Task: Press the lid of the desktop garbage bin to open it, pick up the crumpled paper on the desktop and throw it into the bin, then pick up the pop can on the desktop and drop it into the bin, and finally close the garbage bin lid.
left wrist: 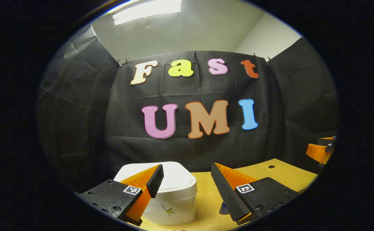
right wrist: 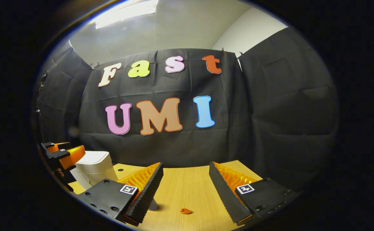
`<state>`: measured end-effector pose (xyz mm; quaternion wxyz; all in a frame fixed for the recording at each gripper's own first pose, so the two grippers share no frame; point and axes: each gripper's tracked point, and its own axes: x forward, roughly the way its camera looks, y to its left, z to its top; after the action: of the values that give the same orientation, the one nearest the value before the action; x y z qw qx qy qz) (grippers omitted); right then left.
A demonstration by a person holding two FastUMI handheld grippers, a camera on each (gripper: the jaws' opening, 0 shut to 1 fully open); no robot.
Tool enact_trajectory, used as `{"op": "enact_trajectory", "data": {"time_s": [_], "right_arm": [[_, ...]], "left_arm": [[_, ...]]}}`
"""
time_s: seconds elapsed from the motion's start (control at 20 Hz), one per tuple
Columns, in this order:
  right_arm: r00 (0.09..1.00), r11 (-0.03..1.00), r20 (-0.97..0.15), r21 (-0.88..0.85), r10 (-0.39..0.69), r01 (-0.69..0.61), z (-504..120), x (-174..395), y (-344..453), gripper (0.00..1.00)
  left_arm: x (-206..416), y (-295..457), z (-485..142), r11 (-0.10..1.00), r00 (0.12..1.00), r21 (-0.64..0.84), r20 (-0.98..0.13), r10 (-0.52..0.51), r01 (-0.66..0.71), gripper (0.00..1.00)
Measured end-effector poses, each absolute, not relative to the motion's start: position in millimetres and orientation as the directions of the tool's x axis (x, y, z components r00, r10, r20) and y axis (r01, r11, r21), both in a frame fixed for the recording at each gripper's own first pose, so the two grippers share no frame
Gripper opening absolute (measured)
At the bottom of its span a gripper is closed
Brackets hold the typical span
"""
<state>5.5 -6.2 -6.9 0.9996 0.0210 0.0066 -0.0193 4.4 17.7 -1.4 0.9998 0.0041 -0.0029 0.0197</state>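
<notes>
Now both grippers, left [left wrist: 187, 186] and right [right wrist: 186, 184], hang wide open and empty over the table [right wrist: 187, 186], the white bin [left wrist: 170, 192] (lid down) at far left.

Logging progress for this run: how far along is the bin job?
Nothing looks done: the white plastic desktop bin has its lid down. In hand: the left gripper hovers open above it, holding nothing. The right gripper is open over the wooden desktop. Left: pressing the lid, paper, can, closing.
</notes>
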Motion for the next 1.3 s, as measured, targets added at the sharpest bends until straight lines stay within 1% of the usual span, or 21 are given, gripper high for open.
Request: {"op": "enact_trajectory", "data": {"time_s": [0.2, 0.25, 0.3, 0.35, 0.4, 0.45, 0.55, 0.6, 0.65, 0.75, 0.8, 0.85, 0.9, 0.95, 1.1, 1.25, 1.3], "right_arm": [[0.999, 0.998, -0.03, 0.05, -0.04, 0.041, -11, 7, -6, 0.96], [0.999, 0.998, -0.03, 0.047, -0.04, 0.042, -12, 8, -5, 0.96], [0.999, 0.998, -0.027, 0.041, -0.039, 0.04, -11, 8, -5, 0.96], [0.999, 0.999, -0.022, 0.034, -0.037, 0.038, -10, 7, -3, 0.96], [0.999, 0.999, -0.015, 0.026, -0.035, 0.036, -8, 8, -2, 0.96], [0.999, 0.999, -0.012, 0.02, -0.034, 0.034, -8, 8, -1, 0.96], [0.999, 0.999, -0.015, 0.013, -0.032, 0.032, -8, 9, 0, 0.96], [0.999, 0.999, -0.019, 0.01, -0.033, 0.033, -8, 8, 0, 0.95], [0.999, 0.999, -0.019, 0.004, -0.039, 0.039, -10, 9, -3, 0.96], [0.999, 0.999, -0.012, -0.004, -0.05, 0.05, -8, 8, -7, 0.96], [0.998, 0.998, -0.01, -0.006, -0.055, 0.055, -5, 7, -8, 0.96], [0.998, 0.998, -0.01, -0.009, -0.06, 0.06, -6, 7, -10, 0.96], [0.998, 0.998, -0.01, -0.012, -0.066, 0.066, -6, 8, -11, 0.96], [0.998, 0.998, -0.012, -0.015, -0.069, 0.069, -7, 8, -12, 0.95], [0.997, 0.997, -0.02, -0.024, -0.079, 0.079, -10, 10, -15, 0.96], [0.996, 0.996, -0.031, -0.037, -0.082, 0.081, -13, 12, -15, 0.96], [0.996, 0.996, -0.033, -0.042, -0.083, 0.082, -13, 13, -15, 0.96]], "left_arm": [[9, 28, 3, 0.997, 0.998, 0.044, 0.02, 0.063, -0.063, 0.92], [11, 33, 5, 0.996, 0.997, 0.054, 0.025, 0.076, -0.078, 0.93], [13, 37, 5, 0.994, 0.996, 0.061, 0.029, 0.088, -0.09, 0.82], [14, 40, 6, 0.993, 0.995, 0.066, 0.032, 0.1, -0.101, 0.78], [16, 45, 5, 0.991, 0.993, 0.067, 0.029, 0.114, -0.116, 0.65], [18, 48, 4, 0.99, 0.992, 0.065, 0.024, 0.126, -0.127, 0.68], [23, 57, 3, 0.986, 0.987, 0.051, 0.019, 0.157, -0.158, 0.62], [26, 64, 0, 0.983, 0.984, 0.047, 0.012, 0.176, -0.176, 0.51], [27, 71, -3, 0.978, 0.979, 0.047, 0.006, 0.204, -0.204, 0.49], [32, 87, -13, 0.968, 0.968, 0.047, -0.008, 0.249, -0.248, 0.22], [35, 89, -21, 0.967, 0.967, 0.041, -0.023, 0.253, -0.252, 0.09], [37, 91, -27, 0.967, 0.966, 0.029, -0.039, 0.254, -0.253, 0.1], [39, 95, -34, 0.966, 0.964, 0.017, -0.058, 0.259, -0.259, 0.02], [42, 99, -40, 0.963, 0.96, 0.007, -0.075, 0.27, -0.27, 0.0], [42, 109, -55, 0.959, 0.953, -0.001, -0.11, 0.283, -0.285, 0.0], [42, 109, -74, 0.961, 0.948, 0.007, -0.159, 0.275, -0.277, 0.0], [40, 110, -69, 0.962, 0.954, 0.015, -0.129, 0.271, -0.272, 0.0]]}}
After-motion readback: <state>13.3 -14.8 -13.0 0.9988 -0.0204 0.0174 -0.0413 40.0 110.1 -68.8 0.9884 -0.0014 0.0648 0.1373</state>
